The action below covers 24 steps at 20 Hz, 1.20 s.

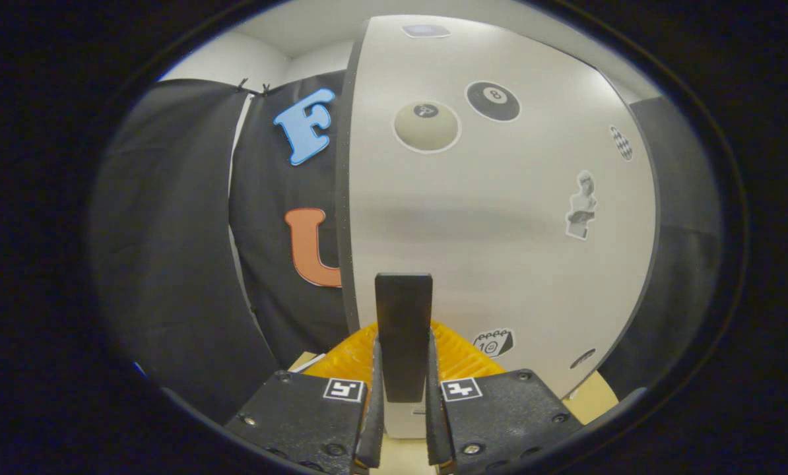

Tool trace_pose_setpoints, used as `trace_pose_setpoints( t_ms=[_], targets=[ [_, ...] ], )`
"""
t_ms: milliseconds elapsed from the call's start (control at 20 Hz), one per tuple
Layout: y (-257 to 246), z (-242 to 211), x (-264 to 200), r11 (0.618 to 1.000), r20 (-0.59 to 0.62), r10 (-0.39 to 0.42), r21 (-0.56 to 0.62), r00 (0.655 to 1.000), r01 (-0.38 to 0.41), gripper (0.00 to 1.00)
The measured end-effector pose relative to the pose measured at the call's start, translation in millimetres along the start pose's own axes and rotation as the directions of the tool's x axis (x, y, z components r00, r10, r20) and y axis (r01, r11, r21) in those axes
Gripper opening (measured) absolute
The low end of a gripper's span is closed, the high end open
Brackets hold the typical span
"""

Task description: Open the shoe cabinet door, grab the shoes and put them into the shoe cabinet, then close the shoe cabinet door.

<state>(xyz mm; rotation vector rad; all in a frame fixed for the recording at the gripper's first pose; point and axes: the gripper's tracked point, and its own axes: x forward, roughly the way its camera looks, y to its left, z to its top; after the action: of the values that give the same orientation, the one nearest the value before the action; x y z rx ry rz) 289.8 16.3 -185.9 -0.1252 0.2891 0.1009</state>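
The white shoe cabinet door [499, 218], dotted with stickers, stands just ahead of me, and its dark left edge [343, 198] faces me. A flat black handle [404, 330] juts out from the door's lower part. My gripper [404, 389] is shut on this handle, one finger pressing on each side. The door looks swung partly out, though I cannot tell how far. No shoes are in sight.
A ribbed yellow-orange object [463, 359] lies behind the handle, low in front of the door. A pale wooden surface [595, 399] runs under the cabinet. Black booth cloth [169, 251] hangs close on the left.
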Motion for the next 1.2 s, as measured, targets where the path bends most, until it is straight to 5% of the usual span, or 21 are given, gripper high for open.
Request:
trace_pose_setpoints(
  t_ms=[1200],
  targets=[
    [-111,-36,-209,0.976,-0.020,0.214,0.038,0.977,-0.213,0.27]
  ],
)
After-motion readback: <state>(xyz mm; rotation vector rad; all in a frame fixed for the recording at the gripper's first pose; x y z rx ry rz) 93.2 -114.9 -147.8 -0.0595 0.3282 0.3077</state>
